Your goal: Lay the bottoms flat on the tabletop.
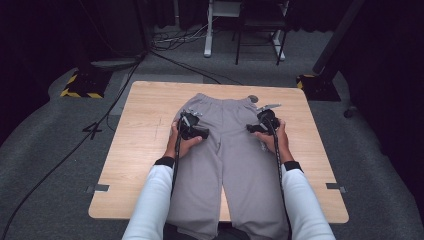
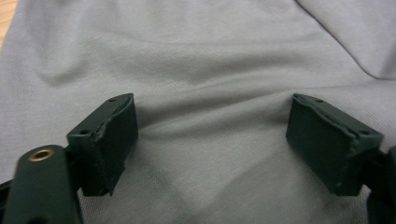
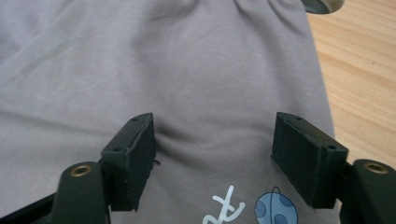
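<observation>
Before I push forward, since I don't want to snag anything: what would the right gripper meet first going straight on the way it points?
Most likely the grey trousers. The right gripper stands open above the fabric, angled toward the gathered waistband; depth is unclear.

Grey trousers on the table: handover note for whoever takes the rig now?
Left tool: jaws open, over the trousers near the left hip; nothing gripped.
Right tool: jaws open, over the right hip by the small printed design; nothing gripped.
Trousers lie flat on the wooden table, waistband at the far end, legs hanging over the near edge.
Done: spread out. Left: no fold made yet.
</observation>
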Available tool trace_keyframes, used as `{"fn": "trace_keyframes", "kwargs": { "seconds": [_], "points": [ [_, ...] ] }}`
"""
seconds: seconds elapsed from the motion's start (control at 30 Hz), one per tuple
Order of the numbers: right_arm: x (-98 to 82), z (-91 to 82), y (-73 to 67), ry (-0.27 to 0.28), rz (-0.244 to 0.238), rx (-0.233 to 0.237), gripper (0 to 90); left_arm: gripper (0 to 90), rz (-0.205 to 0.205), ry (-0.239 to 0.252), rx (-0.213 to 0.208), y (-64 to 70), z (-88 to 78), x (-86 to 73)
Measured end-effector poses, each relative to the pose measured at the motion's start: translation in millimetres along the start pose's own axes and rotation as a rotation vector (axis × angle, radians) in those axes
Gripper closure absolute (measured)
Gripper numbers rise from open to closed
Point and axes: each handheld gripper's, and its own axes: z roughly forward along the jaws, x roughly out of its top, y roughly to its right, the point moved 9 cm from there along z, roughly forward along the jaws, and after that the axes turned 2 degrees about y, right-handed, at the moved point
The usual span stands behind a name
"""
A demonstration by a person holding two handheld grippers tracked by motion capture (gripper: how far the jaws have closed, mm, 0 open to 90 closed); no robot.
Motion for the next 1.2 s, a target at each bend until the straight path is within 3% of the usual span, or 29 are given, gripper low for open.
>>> {"fn": "trace_keyframes", "kwargs": {
  "seconds": [0.1, 0.17, 0.2, 0.27, 0.3, 0.33, 0.4, 0.47, 0.53, 0.57, 0.6, 0.63, 0.77, 0.8, 0.83, 0.97, 1.2],
  "points": [
    [2.7, -1.8, -3.2, -0.039, -0.02, -0.044, 32.9, 19.2, -0.001, -0.074, -0.008, 4.7, -5.9, -0.5],
    [3.1, -8.3, -10.1, -0.035, -0.027, -0.029, 32.5, 23.6, 0.025, -0.076, -0.098, 17.6, -15.9, -2.1],
    [3.0, -14.7, -17.6, -0.017, -0.035, 0.008, 33.0, 21.4, 0.067, -0.053, -0.146, 27.4, -25.3, -5.8],
    [-0.6, -31.4, -37.8, 0.032, -0.075, 0.091, 33.7, 22.7, 0.136, -0.041, -0.171, 40.7, -40.7, -16.3],
    [-7.2, -39.4, -51.1, 0.029, -0.102, 0.145, 33.1, 21.9, 0.179, -0.033, -0.178, 48.8, -51.3, -27.0],
    [-17.1, -50.2, -66.2, 0.033, -0.151, 0.169, 33.6, 22.8, 0.214, -0.043, -0.166, 54.0, -59.5, -36.6],
    [-38.4, -66.4, -93.0, 0.041, -0.222, 0.219, 33.9, 21.4, 0.225, -0.03, -0.211, 66.4, -76.8, -51.9],
    [-58.8, -84.2, -115.3, 0.059, -0.294, 0.24, 34.8, 22.2, 0.267, -0.028, -0.223, 79.6, -95.6, -72.4],
    [-78.1, -97.2, -134.3, 0.029, -0.371, 0.267, 31.0, 21.3, 0.302, -0.024, -0.229, 90.5, -106.7, -90.4],
    [-84.2, -103.1, -139.1, 0.029, -0.388, 0.263, 31.9, 21.4, 0.318, -0.035, -0.207, 93.6, -110.4, -98.8],
    [-88.7, -109.1, -143.4, 0.032, -0.382, 0.282, 32.2, 20.9, 0.314, -0.024, -0.22, 97.7, -115.7, -105.5],
    [-92.8, -114.3, -146.3, 0.037, -0.377, 0.303, 32.0, 21.0, 0.286, -0.009, -0.254, 102.9, -120.8, -112.8],
    [-114.8, -120.7, -147.5, -0.014, -0.382, 0.309, 29.5, 20.5, 0.309, -0.02, -0.29, 112.7, -135.4, -136.1],
    [-118.5, -122.6, -146.7, 0.002, -0.359, 0.321, 30.2, 20.5, 0.32, -0.028, -0.291, 112.3, -139.6, -139.7],
    [-122.8, -125.4, -146.3, -0.001, -0.332, 0.342, 29.9, 20.5, 0.322, -0.034, -0.305, 111.0, -144.5, -145.0],
    [-137.4, -138.0, -138.2, 0.006, -0.328, 0.35, 28.3, 20.5, 0.34, -0.019, -0.338, 100.5, -162.0, -163.3],
    [-161.3, -159.7, -107.6, -0.023, -0.289, 0.305, 24.4, 19.7, 0.32, -0.031, -0.318, 79.2, -189.7, -189.8]
  ]
}}
